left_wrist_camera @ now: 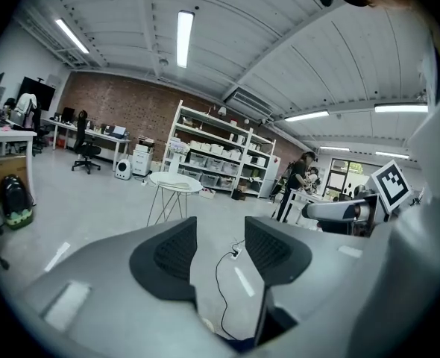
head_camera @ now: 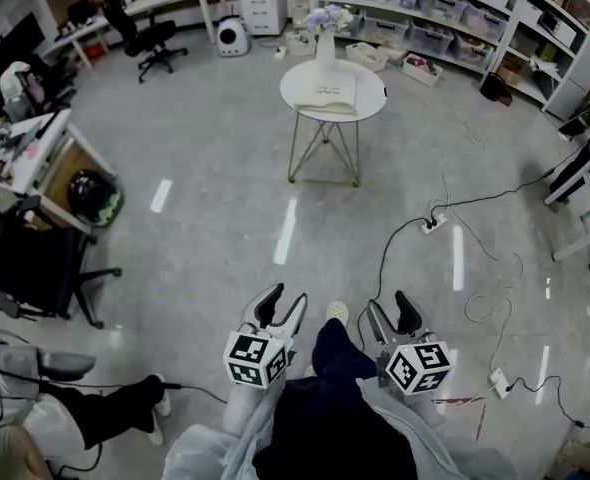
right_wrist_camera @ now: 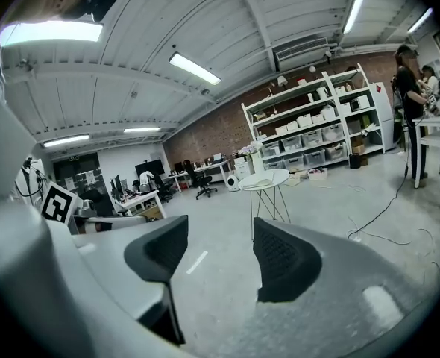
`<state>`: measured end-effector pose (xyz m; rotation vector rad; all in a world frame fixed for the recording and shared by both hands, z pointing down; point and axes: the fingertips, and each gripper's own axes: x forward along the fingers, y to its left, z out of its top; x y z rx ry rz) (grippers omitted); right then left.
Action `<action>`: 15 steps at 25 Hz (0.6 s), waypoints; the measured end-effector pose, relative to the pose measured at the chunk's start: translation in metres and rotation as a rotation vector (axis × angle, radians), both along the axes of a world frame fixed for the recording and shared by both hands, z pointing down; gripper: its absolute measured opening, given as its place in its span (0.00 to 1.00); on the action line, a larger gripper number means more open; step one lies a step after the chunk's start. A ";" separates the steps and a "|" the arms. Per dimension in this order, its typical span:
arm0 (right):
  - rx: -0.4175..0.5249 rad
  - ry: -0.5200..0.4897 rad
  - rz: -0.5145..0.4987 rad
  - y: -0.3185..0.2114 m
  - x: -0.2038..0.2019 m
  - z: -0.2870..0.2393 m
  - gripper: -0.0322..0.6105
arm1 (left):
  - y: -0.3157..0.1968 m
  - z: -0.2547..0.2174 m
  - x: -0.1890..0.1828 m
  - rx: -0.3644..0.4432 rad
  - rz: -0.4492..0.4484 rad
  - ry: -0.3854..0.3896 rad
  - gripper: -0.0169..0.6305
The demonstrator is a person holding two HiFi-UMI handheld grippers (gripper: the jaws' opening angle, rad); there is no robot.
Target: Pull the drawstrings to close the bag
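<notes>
A cream drawstring bag (head_camera: 335, 96) lies flat on a small round white table (head_camera: 300, 90) several steps ahead, beside a white vase of flowers (head_camera: 325, 40). Both grippers are held low, close to the person's body and far from the table. My left gripper (head_camera: 283, 304) is open with nothing between its jaws, and its own view shows the table (left_wrist_camera: 175, 183) small in the distance beyond the left gripper (left_wrist_camera: 218, 248). My right gripper (head_camera: 390, 314) is open and empty too. In its own view the right gripper (right_wrist_camera: 218, 256) frames bare floor, with the table (right_wrist_camera: 265, 180) far off.
Black cables and a power strip (head_camera: 433, 223) trail over the floor at right. Desks and office chairs (head_camera: 153, 38) line the left side, and storage shelves (head_camera: 445, 8) the back wall. A person (left_wrist_camera: 294, 181) stands at a table on the right. Another person's legs (head_camera: 115, 408) are at the lower left.
</notes>
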<state>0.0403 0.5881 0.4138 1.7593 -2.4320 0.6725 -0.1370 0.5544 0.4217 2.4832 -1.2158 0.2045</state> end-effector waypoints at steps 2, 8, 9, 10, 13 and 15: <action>-0.004 -0.007 -0.007 -0.023 0.006 0.001 0.47 | -0.023 -0.001 0.006 -0.002 -0.005 0.001 0.33; 0.004 -0.010 -0.013 -0.098 0.027 -0.011 0.47 | -0.102 -0.019 0.024 0.024 0.003 -0.005 0.33; 0.007 -0.011 -0.013 -0.110 0.032 -0.012 0.47 | -0.115 -0.021 0.026 0.026 -0.002 -0.003 0.33; 0.007 -0.013 -0.013 -0.121 0.036 -0.013 0.47 | -0.126 -0.023 0.029 0.026 -0.006 0.004 0.33; 0.005 -0.018 -0.020 -0.149 0.045 -0.014 0.47 | -0.153 -0.026 0.036 0.022 -0.018 0.021 0.33; 0.001 -0.016 -0.030 -0.165 0.051 -0.014 0.47 | -0.170 -0.026 0.039 0.022 -0.030 0.020 0.32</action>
